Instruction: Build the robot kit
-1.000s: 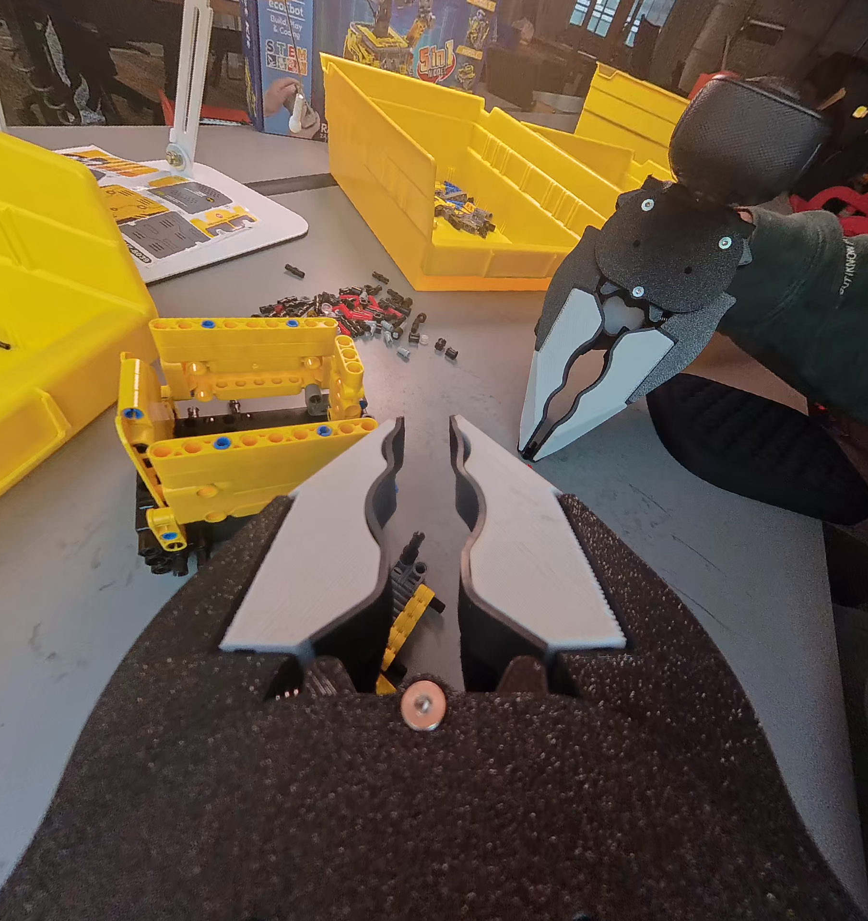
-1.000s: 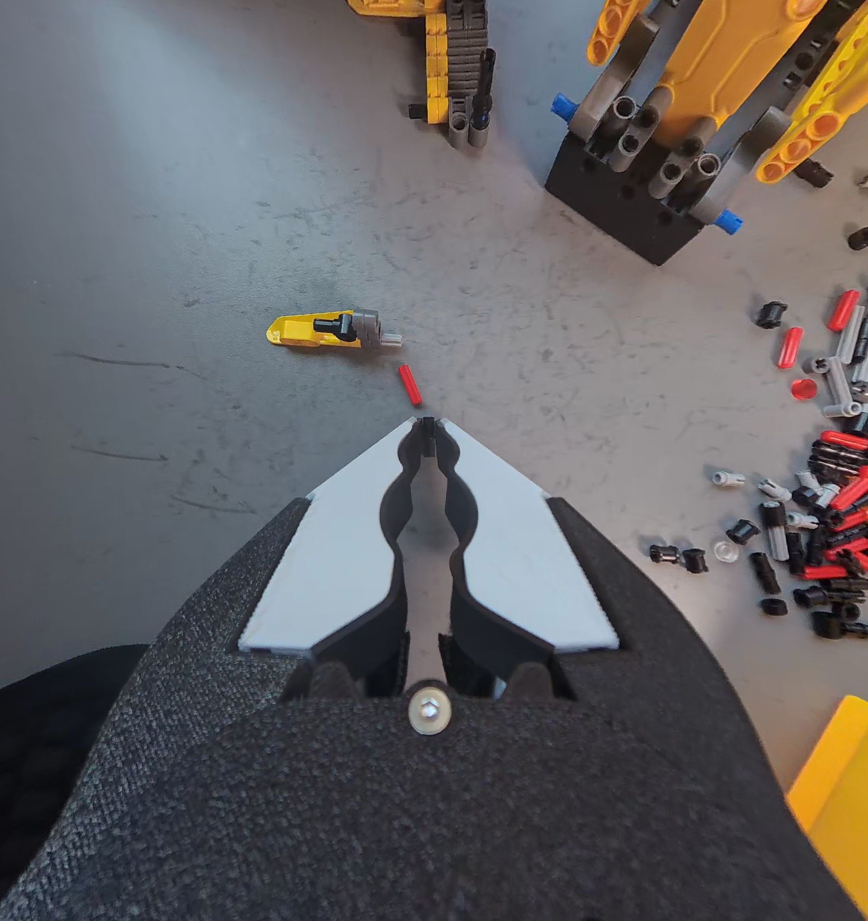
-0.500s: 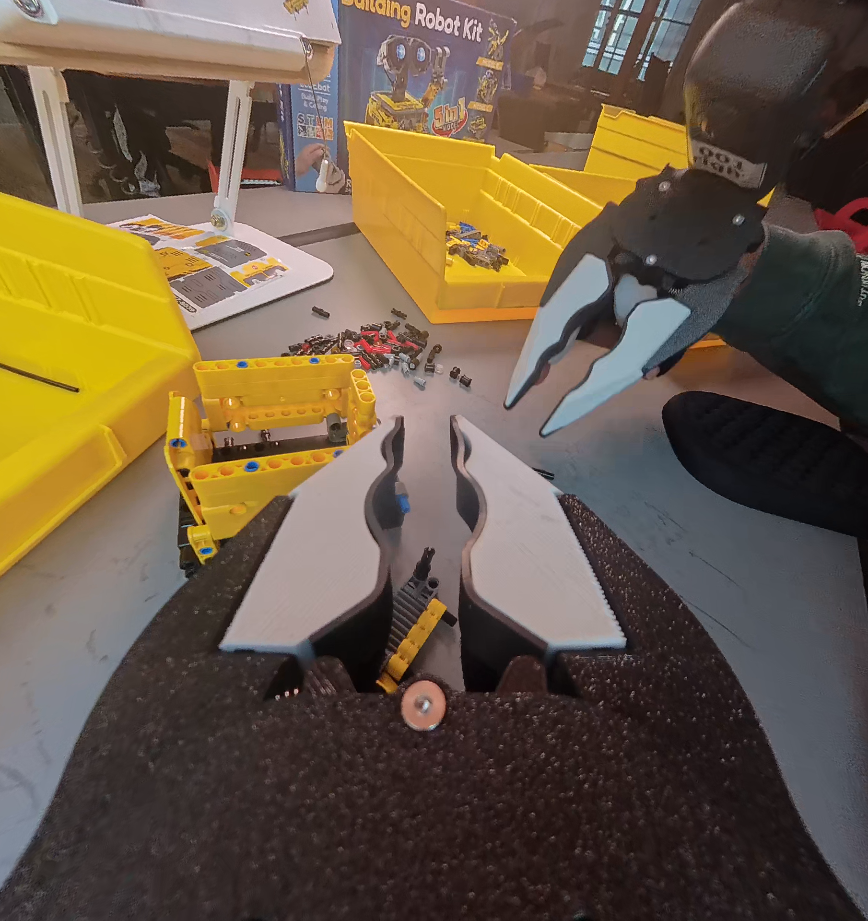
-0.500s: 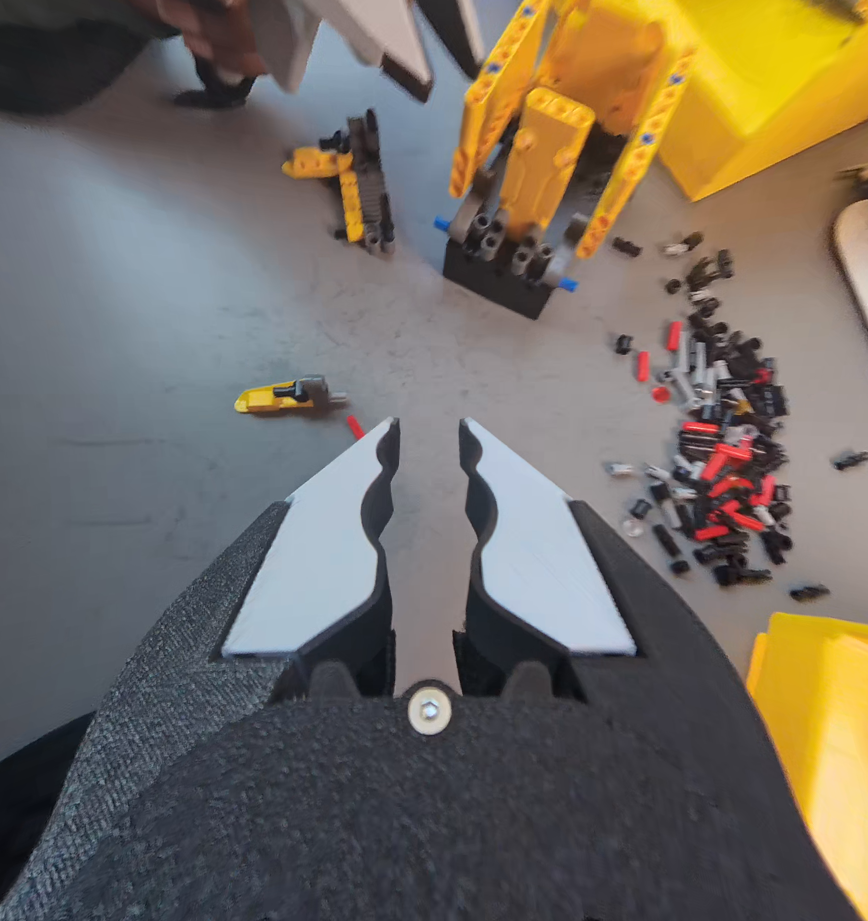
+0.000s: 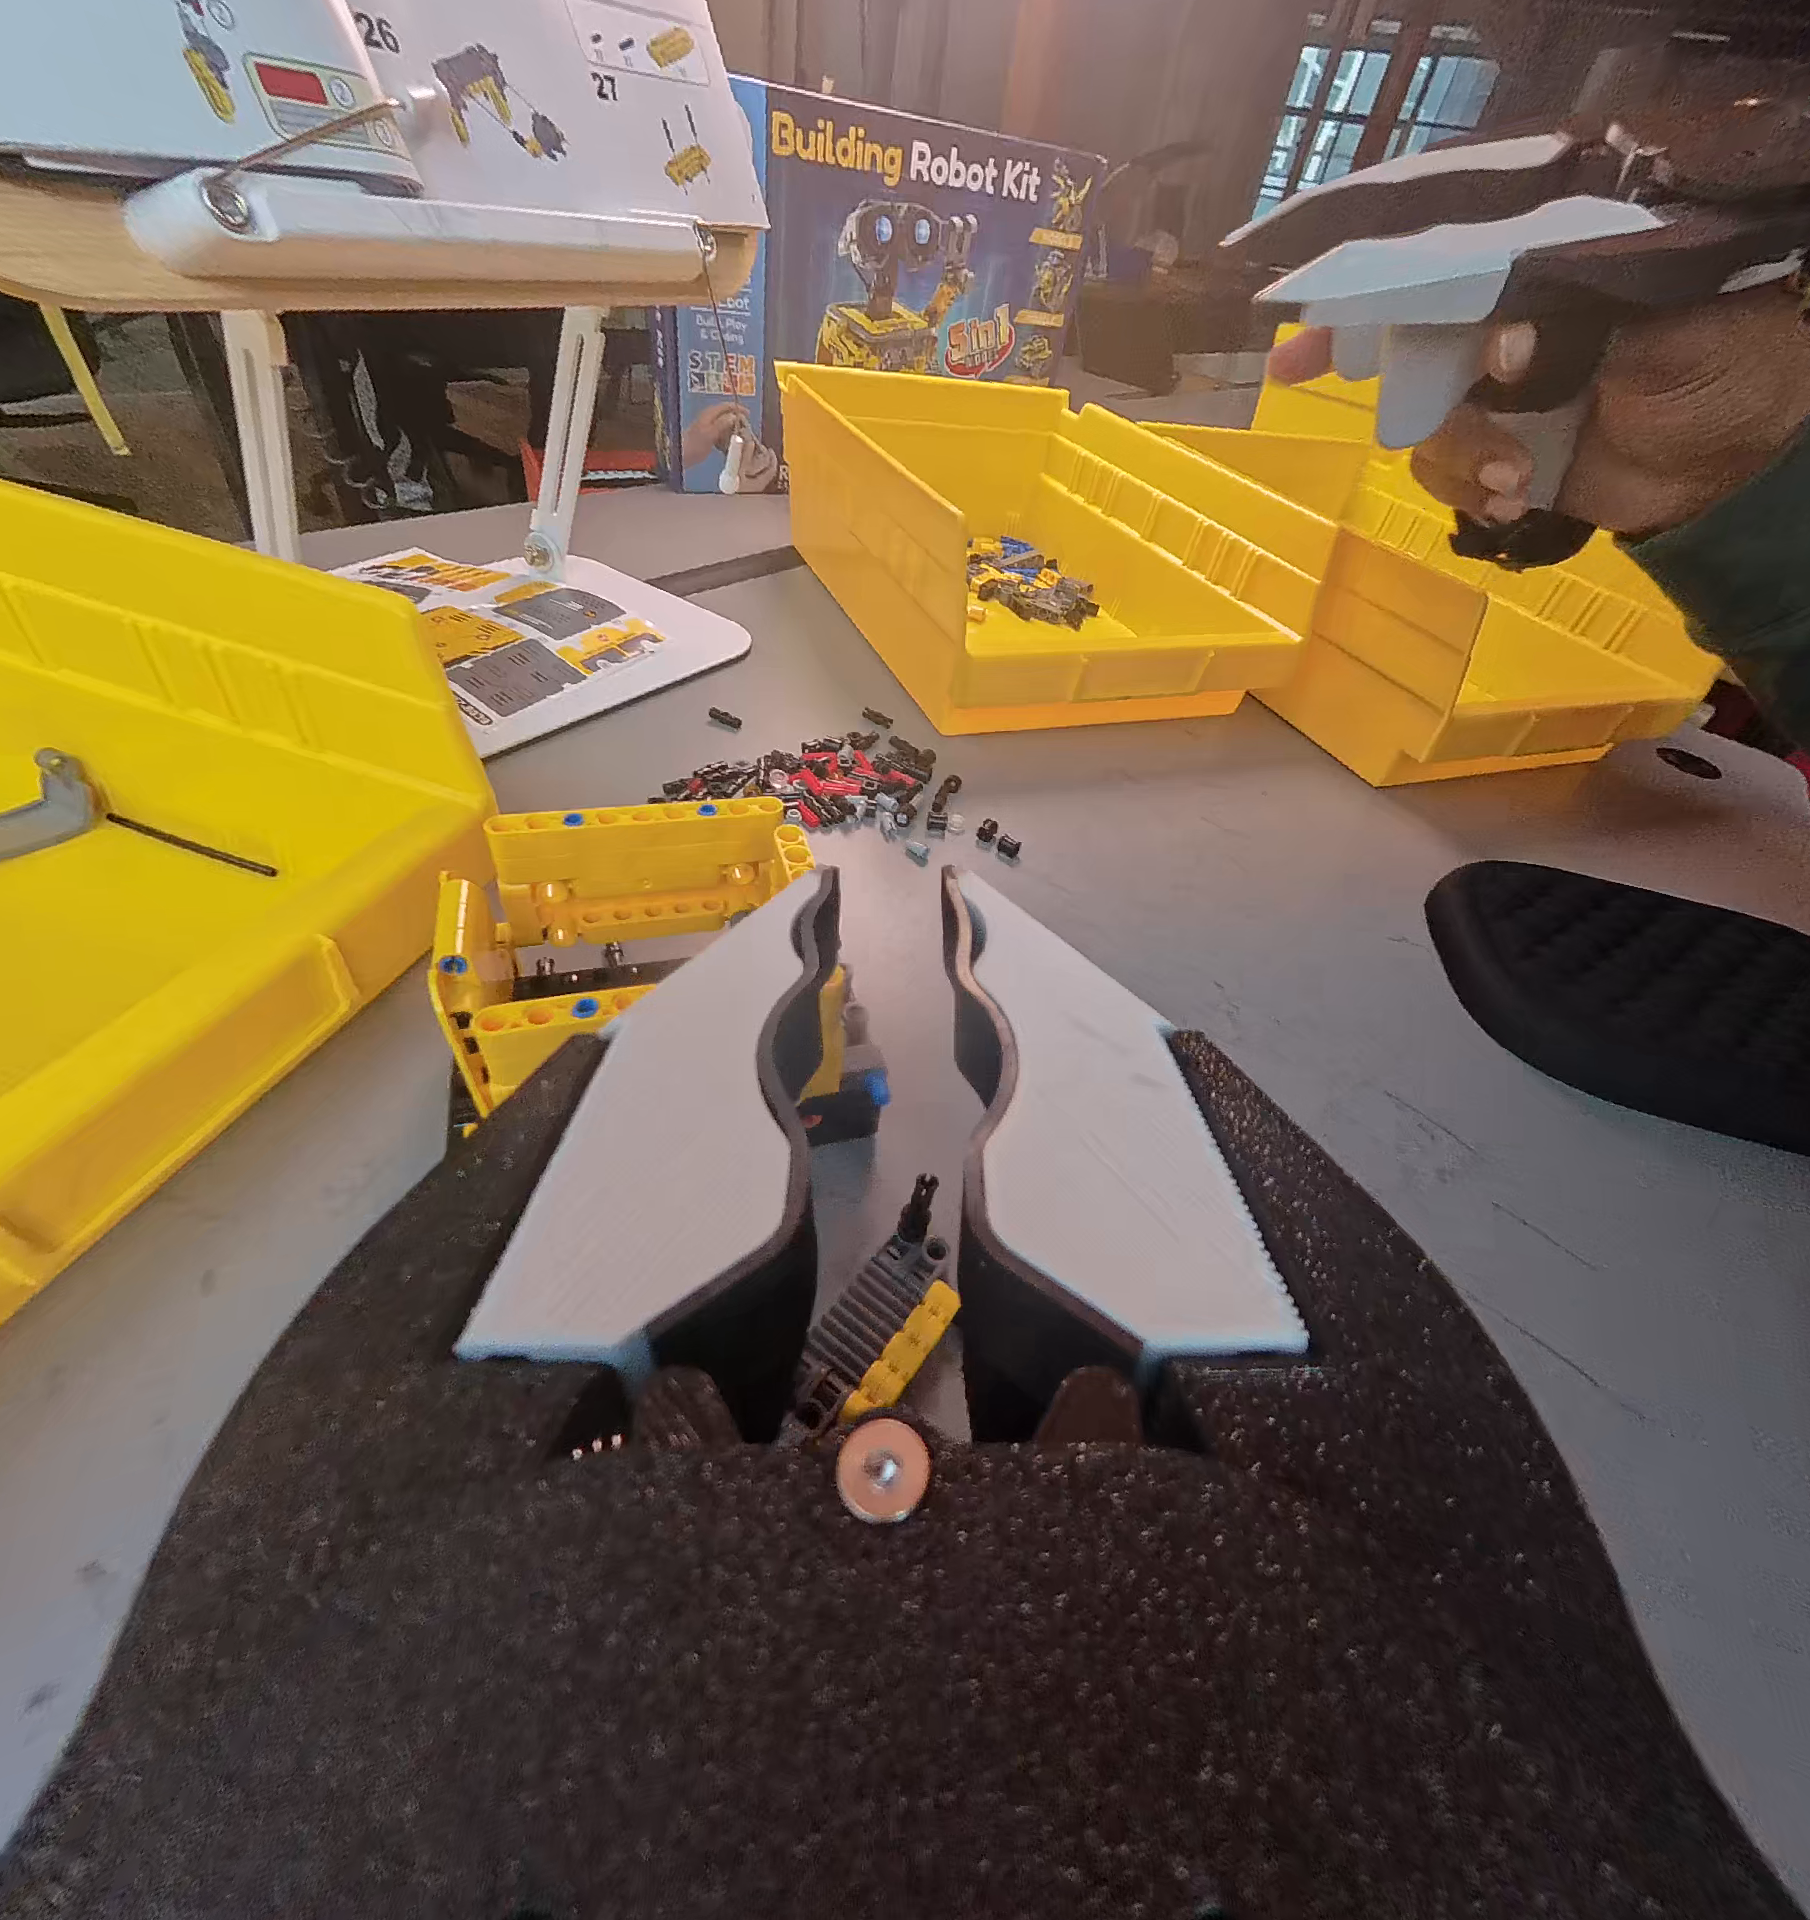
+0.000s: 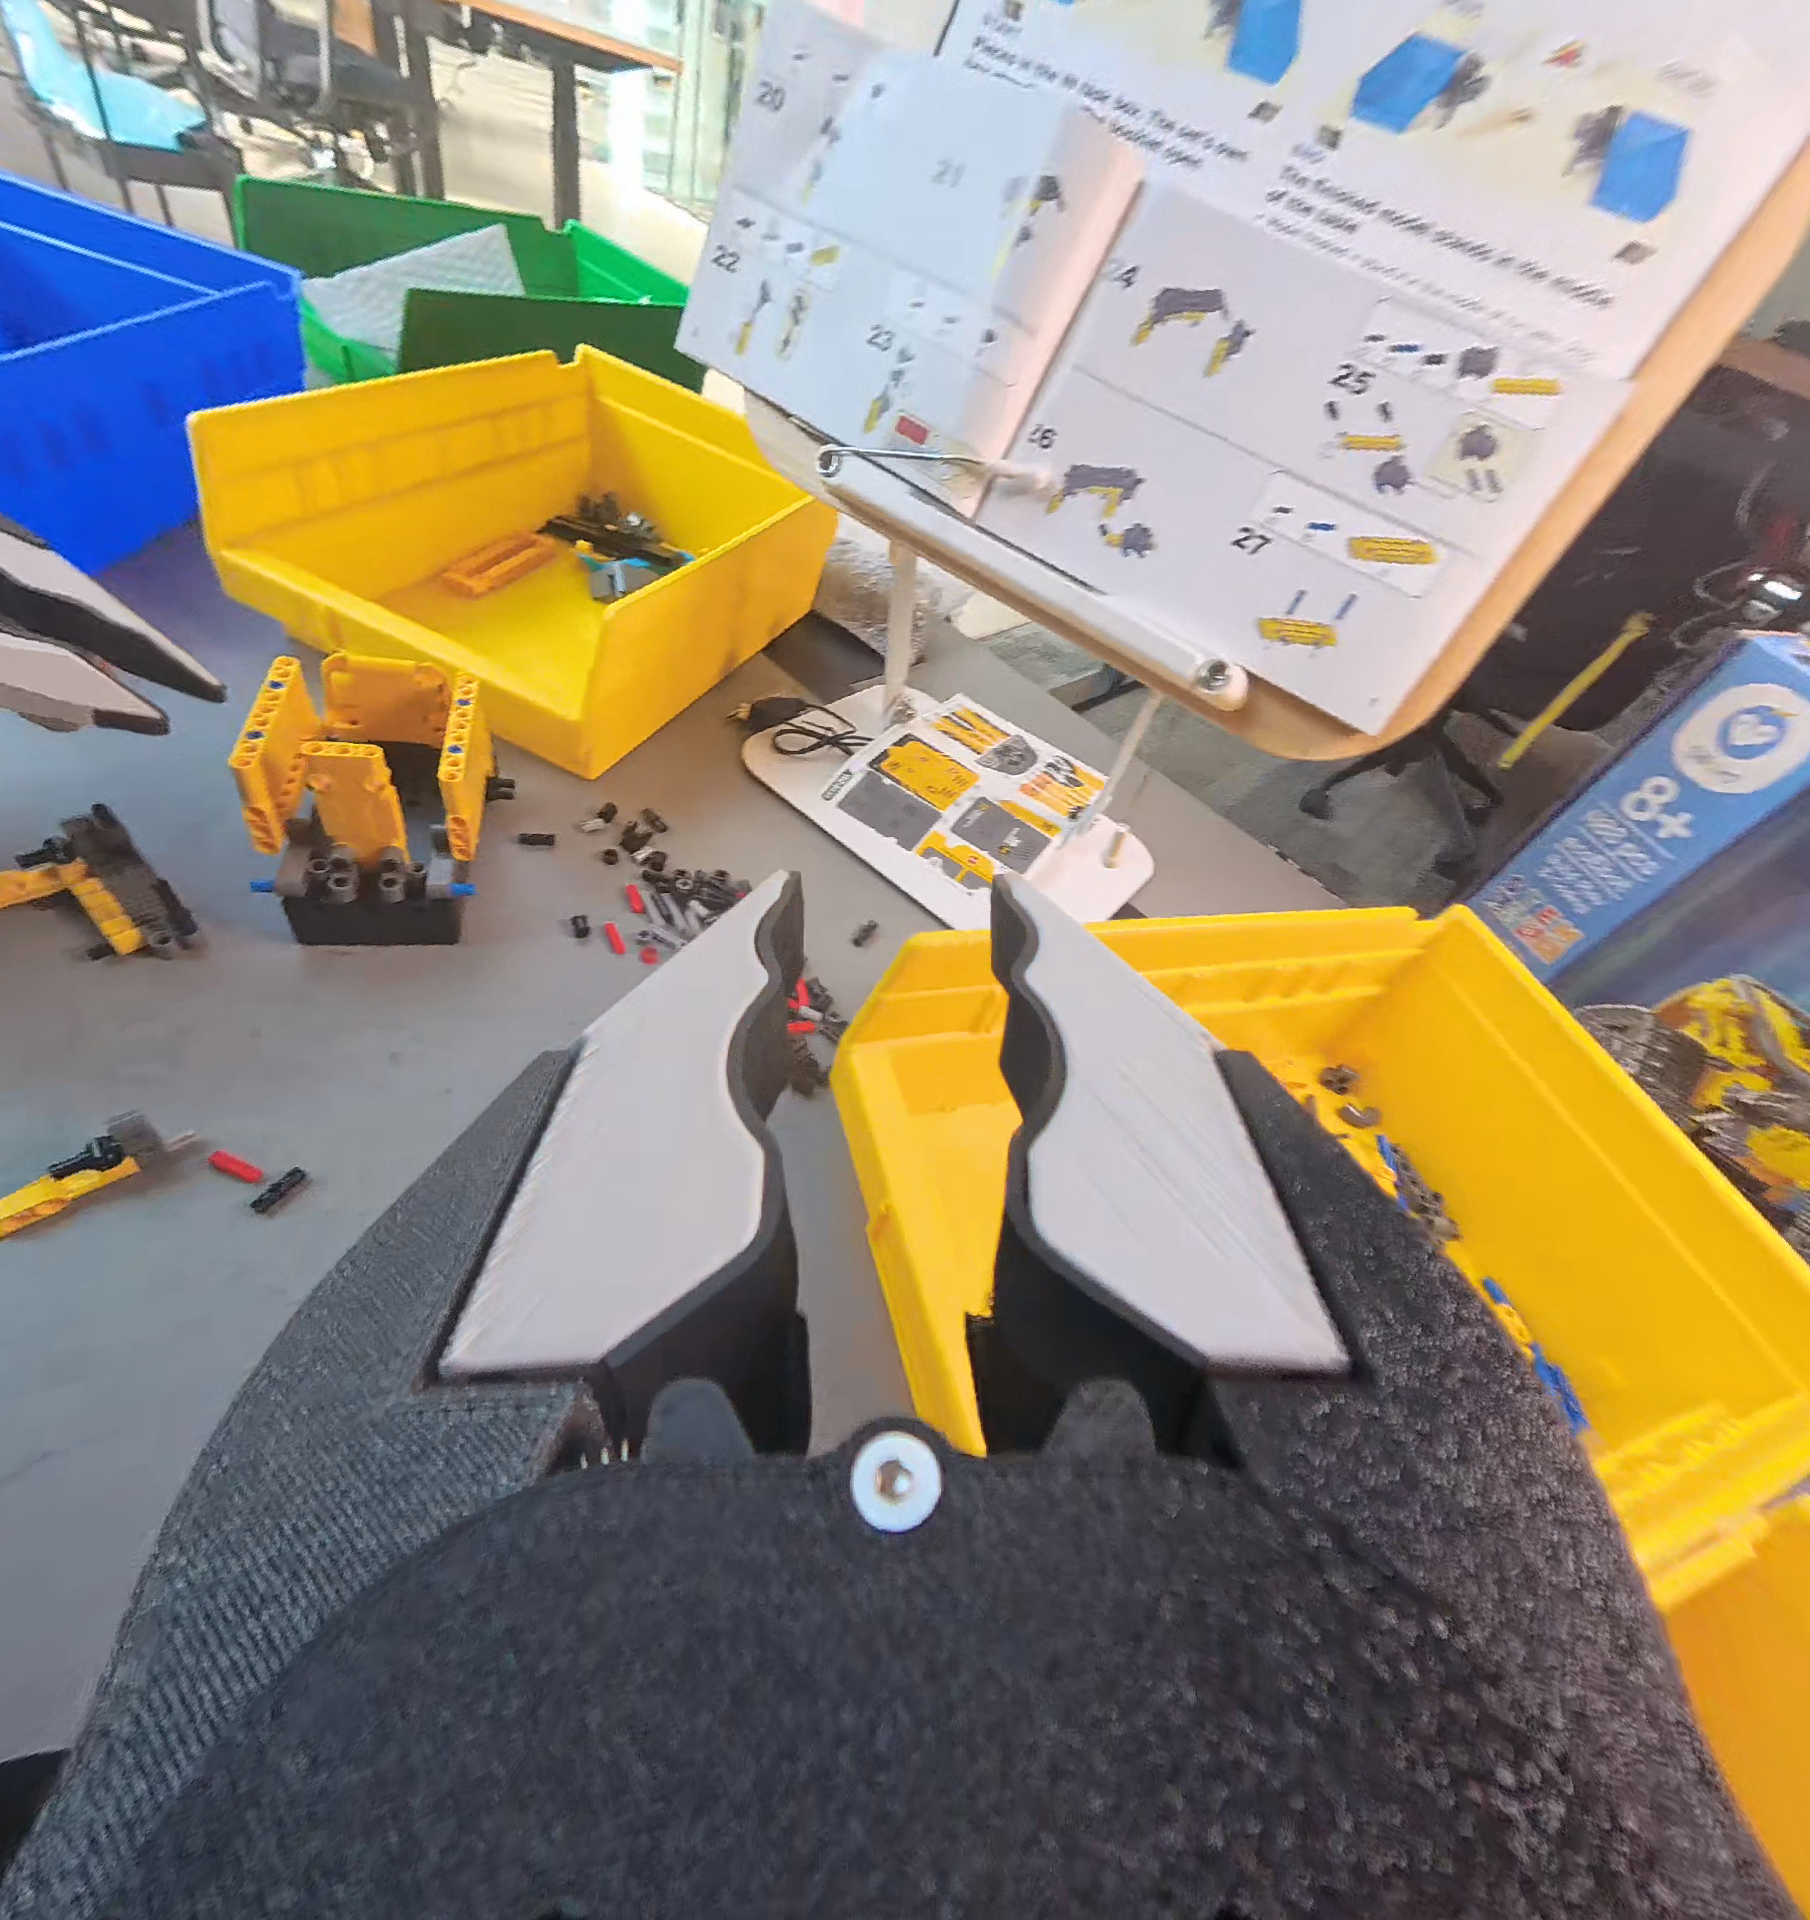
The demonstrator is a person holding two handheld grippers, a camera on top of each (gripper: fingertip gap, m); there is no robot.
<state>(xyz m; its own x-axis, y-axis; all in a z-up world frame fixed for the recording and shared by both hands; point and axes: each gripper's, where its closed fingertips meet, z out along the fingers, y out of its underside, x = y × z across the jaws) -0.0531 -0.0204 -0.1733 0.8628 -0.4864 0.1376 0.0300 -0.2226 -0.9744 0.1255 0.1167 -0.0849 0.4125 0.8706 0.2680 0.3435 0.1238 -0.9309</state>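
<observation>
- Left wrist view: left gripper [image 5: 888,883] is hovering low over the grey table [image 5: 1244,1039], jaws standing moderately apart, holding nothing.
- Directly beneath the jaws a small grey-and-yellow sub-assembly [image 5: 885,1320] is lying on the table, not touched by either finger.
- Just left of the gripper a larger yellow beam frame on a black base [image 5: 610,914] is standing upright; the left finger is hiding part of it.
- Beyond the fingertips a loose heap of red, black and grey pins [image 5: 839,784] is lying scattered.
- A yellow bin [image 5: 184,748] is sitting at left, holding a grey bracket; two more yellow bins are sitting farther back, one with a small pile of parts.
- The right gripper [image 5: 1265,265] is showing at upper right, held high in a hand [image 5: 1649,416], well apart from the table.
- Right wrist view: the right gripper's jaws are standing wide and empty, raised above the near corner of a yellow parts bin [image 6: 1503,1122].
- An instruction booklet [image 6: 1244,312] is propped on a stand ahead, somewhat blurred.
- A small yellow piece with a black pin [image 6: 49,1190], a red pin and a black pin are lying apart at lower left.
- Progress, as a judgement: the build is looking partial, with frame and sub-assembly separate and many pins loose.
</observation>
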